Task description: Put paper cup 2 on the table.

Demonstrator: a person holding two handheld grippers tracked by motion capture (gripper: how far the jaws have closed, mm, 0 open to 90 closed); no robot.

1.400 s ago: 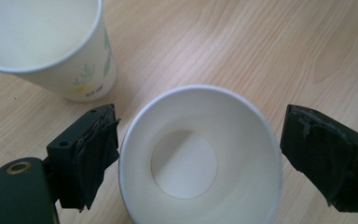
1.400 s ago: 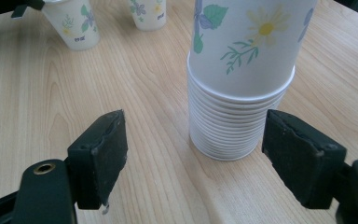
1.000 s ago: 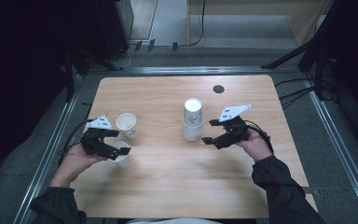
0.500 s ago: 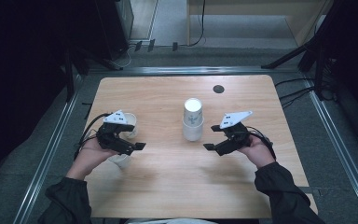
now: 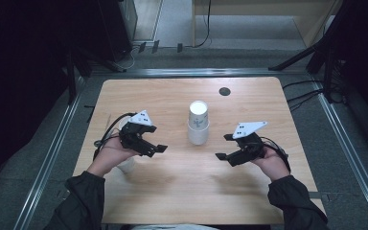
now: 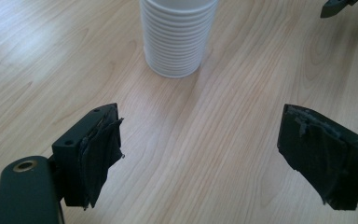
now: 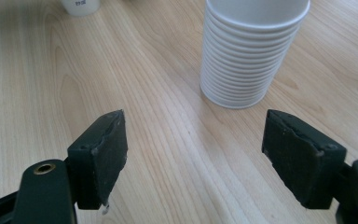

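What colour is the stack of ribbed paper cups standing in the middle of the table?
White; the stack of ribbed paper cups shows best in the right gripper view.

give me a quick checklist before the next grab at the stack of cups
1. Left tool open, nothing held: ok.
2. Right tool open, nothing held: ok.
3. White ribbed stack of paper cups upright on the light wooden table: ok.
4. Bare table between both tools and the stack: ok.
5. Single white paper cup under the left hand, apart from the stack: ok.
6. How tightly the top cup sits in the stack: cannot tell.
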